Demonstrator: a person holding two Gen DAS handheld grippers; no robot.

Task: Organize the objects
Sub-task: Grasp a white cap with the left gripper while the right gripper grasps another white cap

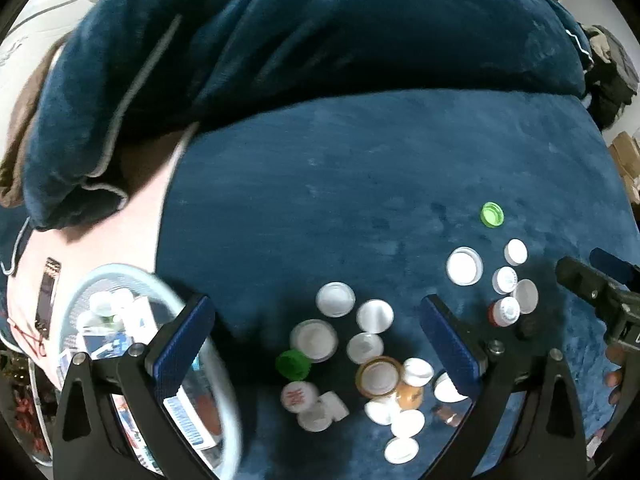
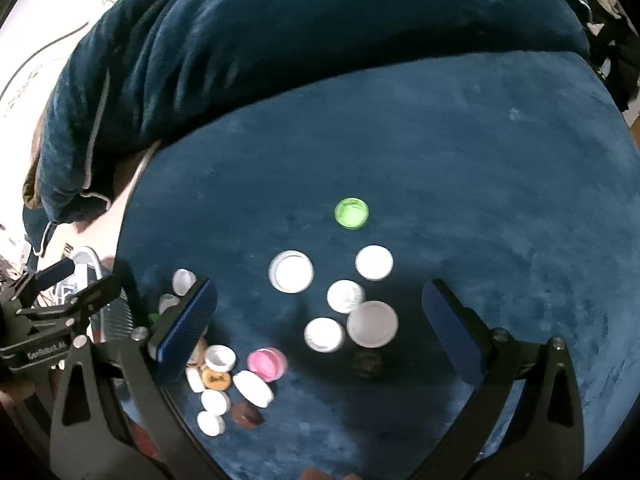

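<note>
Left wrist view: the left gripper hung with jaws spread wide and empty over a loose cluster of white round plastic bottle caps on the dark blue plush cushion.
Right wrist view: the right gripper was likewise spread and held nothing, above a second group of white caps on the same cushion.
Done: a pale blue mesh basket at the cushion's left edge already held some small items.
Left: most caps lay scattered on the cushion, including a bright green cap toward the cushion's far side, a pink cap, and an amber-rimmed lid; sorting looked early.
Hidden: the basket's contents were blurred and partly behind the left finger; a dark round object near the white caps could not be identified.
</note>
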